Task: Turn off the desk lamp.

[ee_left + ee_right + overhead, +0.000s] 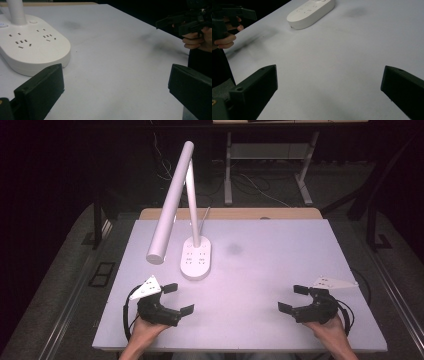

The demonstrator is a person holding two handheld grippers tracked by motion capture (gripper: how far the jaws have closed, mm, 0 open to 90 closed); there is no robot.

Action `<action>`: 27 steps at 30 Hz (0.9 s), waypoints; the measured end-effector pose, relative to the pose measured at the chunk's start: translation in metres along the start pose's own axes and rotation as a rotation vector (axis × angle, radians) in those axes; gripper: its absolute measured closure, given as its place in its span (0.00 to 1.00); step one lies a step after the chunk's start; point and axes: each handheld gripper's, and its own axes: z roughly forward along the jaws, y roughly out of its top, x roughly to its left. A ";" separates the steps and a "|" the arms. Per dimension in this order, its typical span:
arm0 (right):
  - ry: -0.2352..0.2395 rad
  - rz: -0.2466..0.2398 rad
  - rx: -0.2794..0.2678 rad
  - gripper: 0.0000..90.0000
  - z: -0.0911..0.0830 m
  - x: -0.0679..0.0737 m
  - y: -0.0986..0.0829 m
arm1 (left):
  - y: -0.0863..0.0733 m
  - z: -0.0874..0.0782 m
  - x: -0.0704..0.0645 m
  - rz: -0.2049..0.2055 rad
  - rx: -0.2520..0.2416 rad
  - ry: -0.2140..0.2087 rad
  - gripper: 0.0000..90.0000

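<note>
Nearest us, left hand-held gripper (pixel 174 298) and right hand-held gripper (pixel 295 299) rest spread, empty. Lamp (pixel 195 257) at eleven o'clock (top-heavy): we judge a clumsy nudge could topple it.

A white desk lamp (pixel 187 220) stands upright on its socket-studded oval base, left-centre on the table (pixel 280 270).

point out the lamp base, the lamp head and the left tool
lamp base (pixel 195 260), high view, on its flat white top among the sockets
lamp head (pixel 170 202), high view, midway along the white tube
left tool (pixel 178 299), high view, midway between its open fingertips
</note>
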 end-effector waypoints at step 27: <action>-0.020 -0.015 0.043 0.01 -0.007 0.005 0.008 | -0.001 -0.002 0.002 -0.016 0.000 -0.011 0.00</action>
